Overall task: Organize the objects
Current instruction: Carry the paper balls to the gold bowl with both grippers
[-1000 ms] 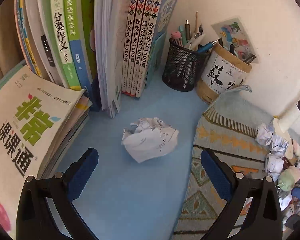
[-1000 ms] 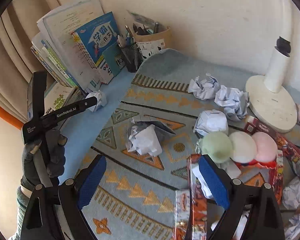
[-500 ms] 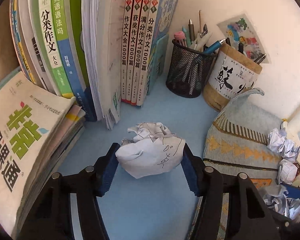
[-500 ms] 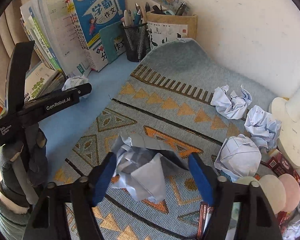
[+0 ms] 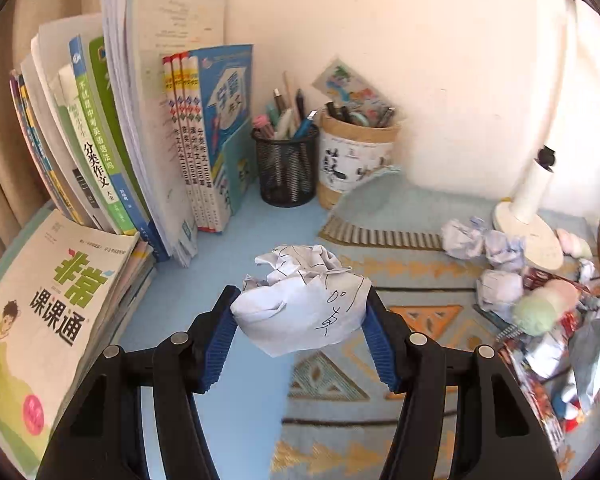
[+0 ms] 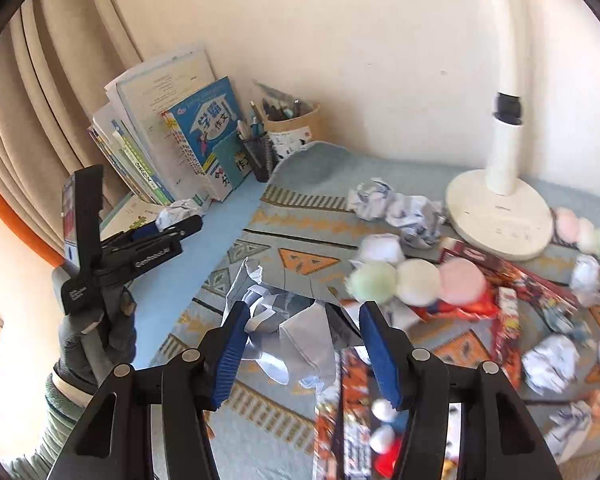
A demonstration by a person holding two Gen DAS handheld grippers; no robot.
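Note:
A crumpled white paper ball with pen scribbles (image 5: 312, 308) hangs above the blue desk (image 5: 236, 420), and my left gripper (image 5: 300, 300) is shut on it. The right wrist view shows the same left gripper (image 6: 180, 226) with that ball (image 6: 174, 211), held by a gloved hand (image 6: 96, 340). Another crumpled paper, greyish-white (image 6: 296, 332), sits between the blue pads of my right gripper (image 6: 302, 314). Its jaws are closing and the pads press on the paper, which is raised over the patterned mat (image 6: 260, 420).
Upright books (image 5: 148, 152), a flat workbook (image 5: 56, 300), a mesh pen cup (image 5: 286, 168) and a tan pen holder (image 5: 356, 160) line the back. A white lamp base (image 6: 500, 216), several paper balls (image 6: 404, 212), pom-poms (image 6: 416, 282) and red wrappers (image 6: 512, 280) lie on the mat.
Both grippers went from open to shut on their paper balls, then lifted and drew back from the books. More of the wall and lamp shows in both views.

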